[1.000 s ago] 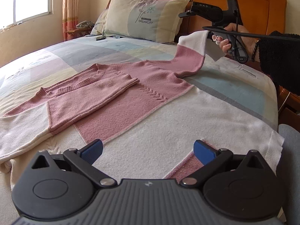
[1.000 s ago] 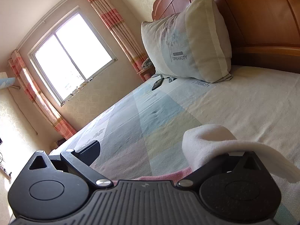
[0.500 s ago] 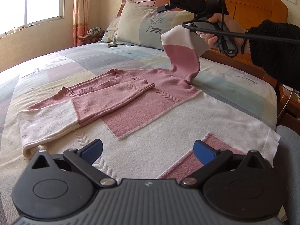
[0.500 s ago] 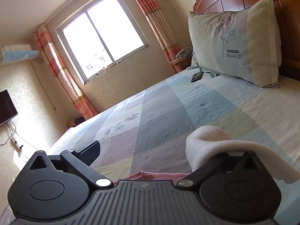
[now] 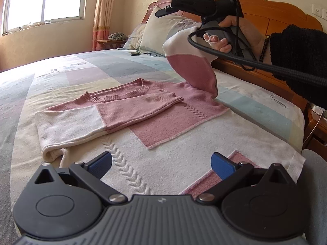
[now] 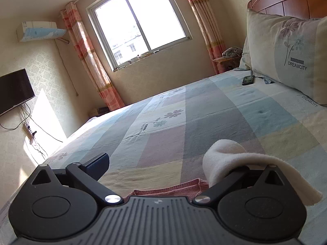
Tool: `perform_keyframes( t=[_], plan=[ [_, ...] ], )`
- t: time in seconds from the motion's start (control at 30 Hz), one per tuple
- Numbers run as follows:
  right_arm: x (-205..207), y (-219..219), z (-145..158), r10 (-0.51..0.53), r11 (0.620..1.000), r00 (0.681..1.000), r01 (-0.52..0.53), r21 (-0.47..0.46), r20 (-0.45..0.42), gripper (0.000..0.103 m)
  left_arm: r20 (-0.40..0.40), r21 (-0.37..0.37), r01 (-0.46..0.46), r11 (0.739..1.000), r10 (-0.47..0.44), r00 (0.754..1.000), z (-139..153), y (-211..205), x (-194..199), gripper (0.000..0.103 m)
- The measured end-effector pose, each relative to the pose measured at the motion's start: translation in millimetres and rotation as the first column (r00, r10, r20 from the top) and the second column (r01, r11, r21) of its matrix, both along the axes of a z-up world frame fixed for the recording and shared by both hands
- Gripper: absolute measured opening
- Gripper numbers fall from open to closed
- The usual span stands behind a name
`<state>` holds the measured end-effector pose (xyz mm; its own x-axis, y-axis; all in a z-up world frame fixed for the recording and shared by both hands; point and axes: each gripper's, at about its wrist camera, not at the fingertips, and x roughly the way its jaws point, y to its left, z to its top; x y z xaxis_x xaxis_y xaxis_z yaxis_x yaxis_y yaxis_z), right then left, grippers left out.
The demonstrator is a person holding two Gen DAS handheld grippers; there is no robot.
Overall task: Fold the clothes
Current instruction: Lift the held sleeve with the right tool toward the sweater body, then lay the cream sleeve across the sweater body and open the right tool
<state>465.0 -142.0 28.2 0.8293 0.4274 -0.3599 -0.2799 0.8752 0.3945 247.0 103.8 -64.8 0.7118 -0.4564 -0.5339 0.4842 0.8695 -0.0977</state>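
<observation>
Sweater (image 5: pixel 155 120) lying flat on bed (image 5: pixel 255 110), far sleeve already folded across chest. Right gripper (image 6: pixel 157 169) holding near sleeve (image 5: pixel 190 69) aloft at 1 o'clock of body; cuff (image 6: pixel 231 161) draping over one finger, jaws looking spread, grip uncertain. Sleeve long axis running 7 o'clock toward chest; judged fold direction. Left gripper (image 5: pixel 161 163) hovering at hem, jaws apart, empty. Right hand (image 5: pixel 235 34) nearer.

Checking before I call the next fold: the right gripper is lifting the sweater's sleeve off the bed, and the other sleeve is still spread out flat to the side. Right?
Not quite. The other sleeve is already folded across the chest of the sweater, as the left wrist view shows. The rest holds: the right gripper has the lifted sleeve raised off the bed.
</observation>
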Motion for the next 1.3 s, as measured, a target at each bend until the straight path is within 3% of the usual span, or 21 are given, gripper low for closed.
perform_keyframes(
  t=[0.27, 0.67, 0.83, 0.97, 1.17, 1.3],
  plan=[
    [8.7, 44.0, -26.5, 0.068, 0.995, 0.995, -0.073, -0.063, -0.071, 0.103, -0.026, 0.022, -0.037, 0.999, 0.038, 0.999, -7.5, 8.5, 0.8, 0.102],
    [14.6, 80.6, -109.5, 0.144, 0.981, 0.958, -0.171, -0.095, -0.248, 0.103, -0.057, 0.049, -0.032, 0.998, 0.035, 0.998, -17.0, 5.3, 4.0, 0.102],
    [7.7, 65.5, -123.2, 0.144, 0.987, 0.944, -0.160, -0.029, -0.297, 0.103, -0.061, 0.055, -0.028, 0.998, 0.031, 0.998, -18.7, 3.8, 4.3, 0.102],
    [2.1, 39.3, -126.0, 0.099, 0.995, 0.945, -0.086, 0.056, -0.312, 0.103, -0.060, 0.051, -0.024, 0.998, 0.027, 0.998, -19.2, 4.1, 4.8, 0.102],
    [9.7, 13.4, -121.8, -0.001, 0.984, 0.953, 0.056, 0.172, -0.303, 0.103, -0.066, 0.051, -0.009, 0.999, 0.012, 0.998, -21.5, 2.3, 5.4, 0.102],
    [15.4, 26.3, -111.1, 0.016, 0.982, 0.965, 0.035, 0.188, -0.262, 0.103, -0.065, 0.050, -0.002, 0.999, 0.005, 0.998, -21.0, 0.5, 4.8, 0.102]
  ],
)
